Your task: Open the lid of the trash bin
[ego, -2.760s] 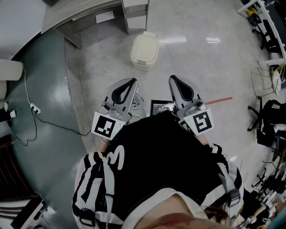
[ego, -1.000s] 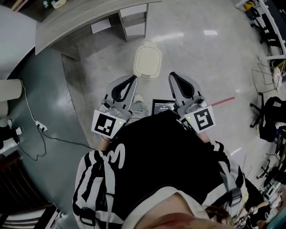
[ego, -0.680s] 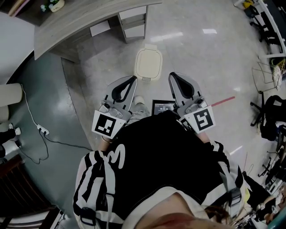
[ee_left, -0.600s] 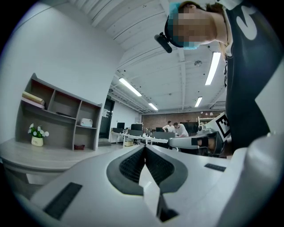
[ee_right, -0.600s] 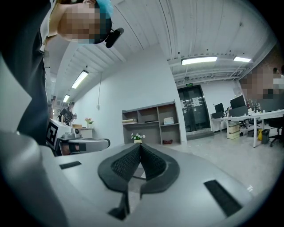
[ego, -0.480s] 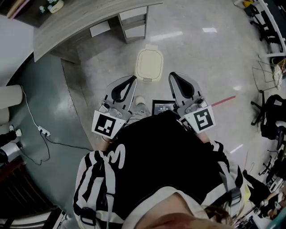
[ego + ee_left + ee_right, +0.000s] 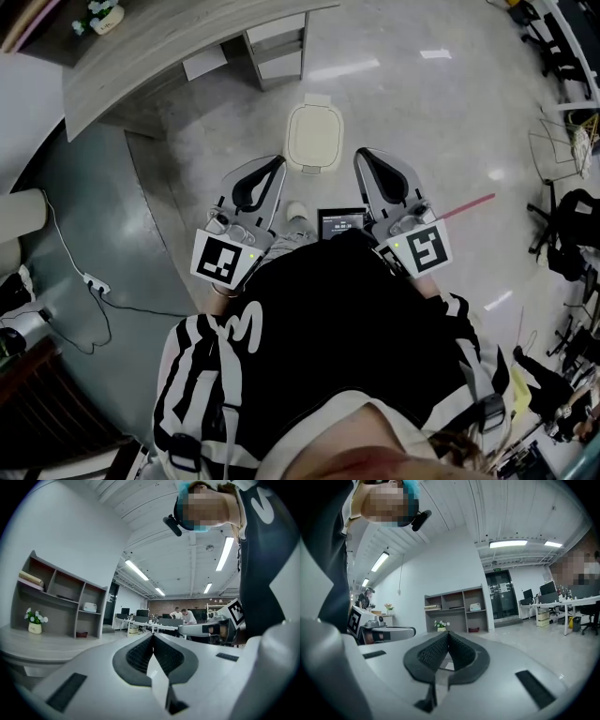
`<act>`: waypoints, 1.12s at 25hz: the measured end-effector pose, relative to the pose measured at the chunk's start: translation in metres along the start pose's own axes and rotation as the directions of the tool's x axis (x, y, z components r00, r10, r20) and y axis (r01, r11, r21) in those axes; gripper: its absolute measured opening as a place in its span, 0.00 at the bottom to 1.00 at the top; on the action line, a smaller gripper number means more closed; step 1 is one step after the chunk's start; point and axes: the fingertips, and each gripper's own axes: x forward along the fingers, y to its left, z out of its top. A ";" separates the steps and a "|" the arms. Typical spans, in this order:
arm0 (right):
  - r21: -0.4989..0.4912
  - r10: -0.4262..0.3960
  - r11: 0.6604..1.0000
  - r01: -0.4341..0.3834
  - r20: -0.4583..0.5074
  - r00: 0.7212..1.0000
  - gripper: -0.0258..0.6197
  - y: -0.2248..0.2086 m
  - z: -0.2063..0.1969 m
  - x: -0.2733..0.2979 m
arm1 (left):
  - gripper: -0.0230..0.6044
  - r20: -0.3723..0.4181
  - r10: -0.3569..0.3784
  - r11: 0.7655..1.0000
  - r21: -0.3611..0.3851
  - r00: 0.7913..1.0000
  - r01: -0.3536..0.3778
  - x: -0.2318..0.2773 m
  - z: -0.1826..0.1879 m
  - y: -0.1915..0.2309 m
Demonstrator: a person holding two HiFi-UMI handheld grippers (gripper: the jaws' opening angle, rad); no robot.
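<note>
The cream trash bin (image 7: 312, 138) stands on the pale floor just ahead of me, its lid down. My left gripper (image 7: 279, 163) is held in front of my body, its tip near the bin's lower left corner, jaws shut and empty. My right gripper (image 7: 361, 157) points past the bin's right side, also shut and empty. The bin is not seen in either gripper view. In the left gripper view the left gripper (image 7: 153, 635) has its pads pressed together and looks out level into the office. The right gripper (image 7: 448, 633) likewise shows closed pads.
A grey curved desk (image 7: 159, 42) with a drawer unit (image 7: 279, 45) stands beyond the bin. A cable and power strip (image 7: 95, 281) lie on the dark floor at left. A small screen (image 7: 342, 223) hangs at my chest. Chairs (image 7: 562, 234) and a red floor line (image 7: 467, 205) are at right.
The bin has come nearer to the gripper tips as I stepped toward it, and the desk has slid down into view. Both grippers stay shut in the same pose.
</note>
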 end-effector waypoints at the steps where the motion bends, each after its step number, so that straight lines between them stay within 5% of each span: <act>1: -0.001 -0.004 1.000 0.004 0.001 1.000 0.05 0.000 0.000 0.001 | 0.05 0.000 -0.003 1.000 0.000 1.000 0.003 0.001 0.000 0.001; 10: 0.008 -0.016 1.000 0.016 -0.017 1.000 0.05 -0.010 -0.001 -0.009 | 0.05 0.004 -0.003 1.000 -0.006 1.000 0.004 0.010 0.001 -0.006; 28: -0.004 0.081 0.997 -0.082 -0.068 0.994 0.05 -0.026 -0.007 -0.009 | 0.05 -0.010 0.089 0.995 -0.037 0.996 -0.089 0.010 -0.006 -0.017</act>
